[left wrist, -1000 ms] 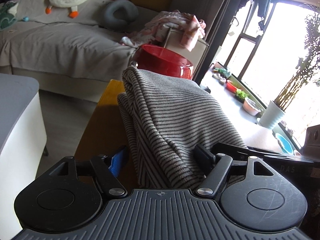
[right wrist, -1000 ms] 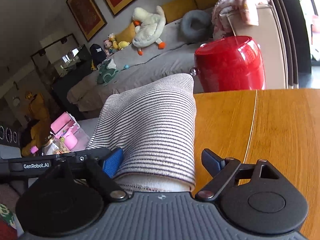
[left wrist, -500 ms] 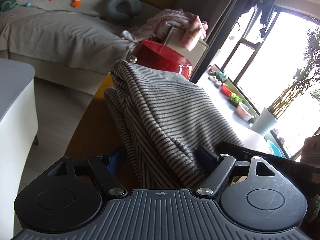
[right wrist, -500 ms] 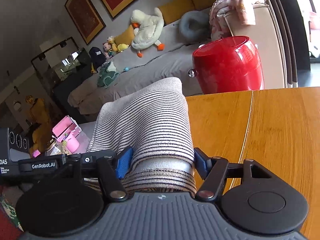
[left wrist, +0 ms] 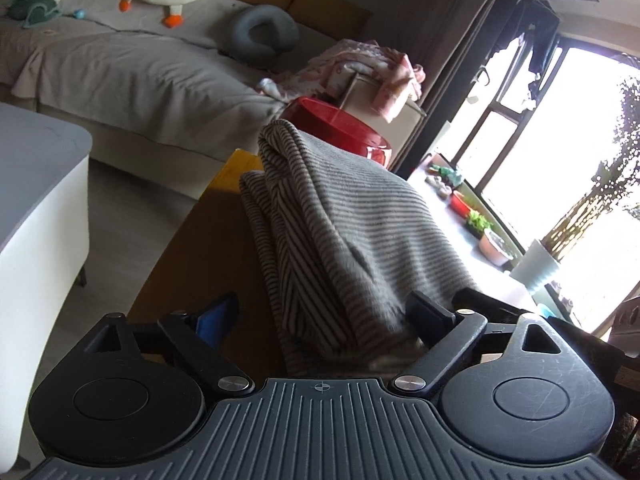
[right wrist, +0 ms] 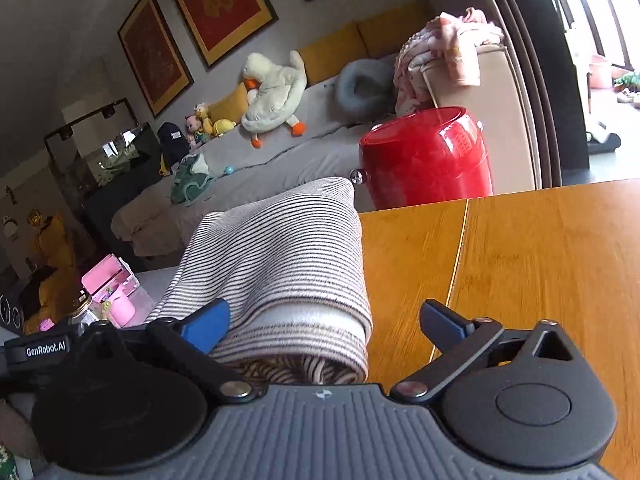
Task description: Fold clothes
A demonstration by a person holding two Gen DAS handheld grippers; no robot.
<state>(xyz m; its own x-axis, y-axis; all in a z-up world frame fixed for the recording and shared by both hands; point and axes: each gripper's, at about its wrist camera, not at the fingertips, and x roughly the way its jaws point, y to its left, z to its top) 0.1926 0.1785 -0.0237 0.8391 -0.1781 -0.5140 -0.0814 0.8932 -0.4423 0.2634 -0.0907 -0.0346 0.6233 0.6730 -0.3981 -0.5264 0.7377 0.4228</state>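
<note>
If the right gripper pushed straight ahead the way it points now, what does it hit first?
Most likely the striped garment: its folded end already lies between the opening jaws of the right gripper, toward the left finger. The wooden table lies beneath; the red appliance stands well beyond.

Grey-striped garment [left wrist: 352, 240], orange-brown table [right wrist: 540, 264], glossy red appliance [right wrist: 428, 160]

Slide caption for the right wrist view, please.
Right gripper opening, jaws spread around one end of the folded striped garment lying on the wooden table, red appliance behind.
</note>
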